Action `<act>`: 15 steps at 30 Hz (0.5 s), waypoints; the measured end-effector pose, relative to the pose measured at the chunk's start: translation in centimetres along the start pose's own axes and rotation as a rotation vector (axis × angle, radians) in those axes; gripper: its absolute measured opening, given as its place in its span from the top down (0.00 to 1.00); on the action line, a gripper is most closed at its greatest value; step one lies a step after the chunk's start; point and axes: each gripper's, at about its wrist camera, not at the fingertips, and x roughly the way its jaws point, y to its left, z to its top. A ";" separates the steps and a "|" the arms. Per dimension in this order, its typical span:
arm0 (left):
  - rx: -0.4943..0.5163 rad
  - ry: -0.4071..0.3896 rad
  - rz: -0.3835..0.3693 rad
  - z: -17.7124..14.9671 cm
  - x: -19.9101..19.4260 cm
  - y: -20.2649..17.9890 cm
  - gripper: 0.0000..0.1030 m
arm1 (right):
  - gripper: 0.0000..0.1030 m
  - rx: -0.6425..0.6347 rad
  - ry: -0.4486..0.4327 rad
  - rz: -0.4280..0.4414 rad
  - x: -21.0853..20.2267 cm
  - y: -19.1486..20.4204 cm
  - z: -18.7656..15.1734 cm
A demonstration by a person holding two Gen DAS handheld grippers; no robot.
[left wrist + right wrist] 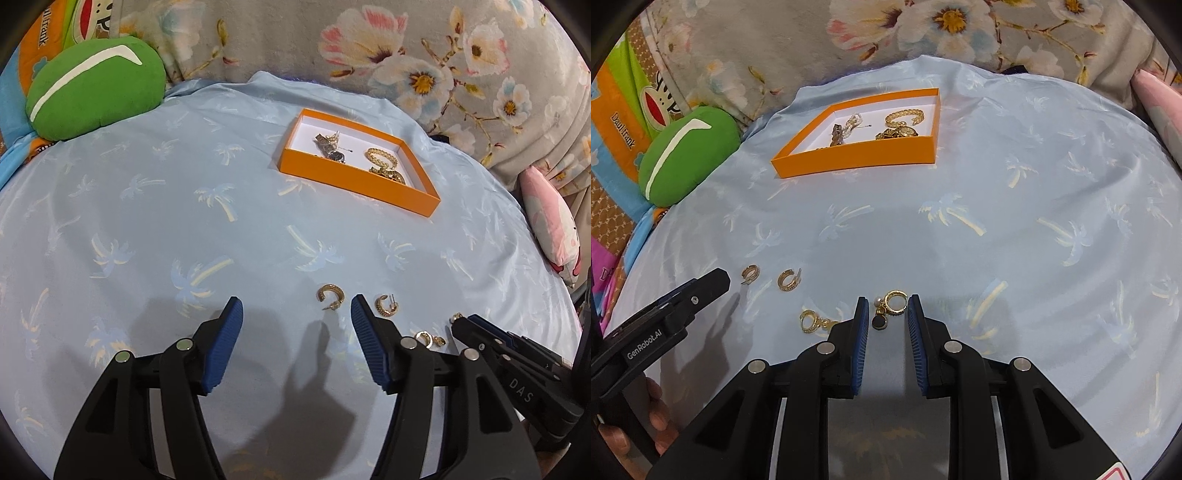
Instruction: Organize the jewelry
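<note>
A shallow orange cardboard tray [354,186] with a white floor sits far on the pale blue palm-print sheet [147,229], holding a gold chain bracelet [380,157], a gold watch [905,132] and a pearl piece [853,122]. Near, four gold hoop earrings lie loose. The left gripper [297,308] stands spread beside one ridged hoop [330,295]; the right gripper [888,306] is narrowly parted around a charm hoop [895,301], not pinching it.
</note>
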 end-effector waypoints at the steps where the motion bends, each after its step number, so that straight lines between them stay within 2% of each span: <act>1: 0.005 0.004 -0.002 0.0 0.1 -0.1 0.43 | 0.79 -0.004 0.001 -0.005 0.0 0.1 0.0; 8: 0.027 0.029 -0.013 0.0 0.5 -0.7 0.43 | 0.88 0.006 0.001 -0.016 0.0 -0.1 0.0; 15: 0.028 0.040 -0.012 0.0 0.8 -0.8 0.43 | 0.88 0.020 -0.003 0.011 -0.2 -0.4 -0.1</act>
